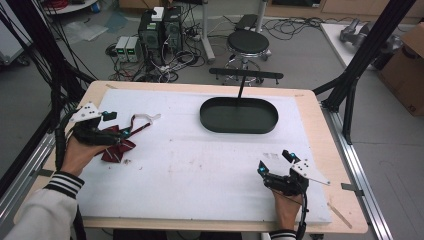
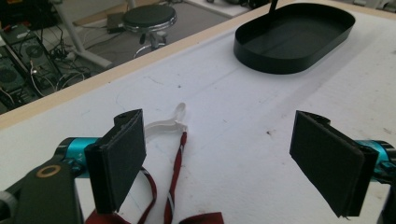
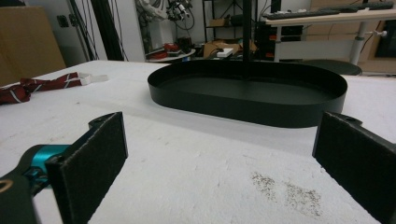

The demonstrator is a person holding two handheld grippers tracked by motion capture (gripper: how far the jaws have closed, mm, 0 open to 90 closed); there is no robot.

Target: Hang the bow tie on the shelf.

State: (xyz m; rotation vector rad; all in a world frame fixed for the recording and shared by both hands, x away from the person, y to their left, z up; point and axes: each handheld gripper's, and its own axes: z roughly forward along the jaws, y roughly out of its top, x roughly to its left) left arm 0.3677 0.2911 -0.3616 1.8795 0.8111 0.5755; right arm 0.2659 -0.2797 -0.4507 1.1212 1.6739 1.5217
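Work in hand: the left gripper (image 1: 116,125) hangs over a dark-red strap with thin pale stripes (image 1: 117,145) at the left of the white surface (image 1: 200,170) — most likely about to pick it up, perhaps for the black oval tray (image 1: 239,115).

Strap: it lies bunched on the surface under the left hand (image 1: 80,150), with a thinner length running out to a white plastic clip (image 2: 166,125); in the left gripper view that length passes just beside the left finger, apart from the pad.

Left fingers (image 2: 119,158): wide apart, nothing between them — the strap is not held.

Right gripper (image 1: 275,161): low over the near right of the surface, fingers (image 3: 91,163) spread wide and empty, the tray well ahead of it.

Risk, missed grasp: the cloth is limp and lies flat; fingers closing above it would likely catch only a fold, or nothing.

Risk, dangling clip: taken by the bunched end, the thin length and clip would probably trail and could snag the tray's wall or the upright post (image 1: 242,87) standing in it.

Risk, slip: a hold on the thin length alone may let the heavier bunch slide out.

Risk, drag: pulling sideways instead of lifting could sweep the strap off the left edge, which looks near.
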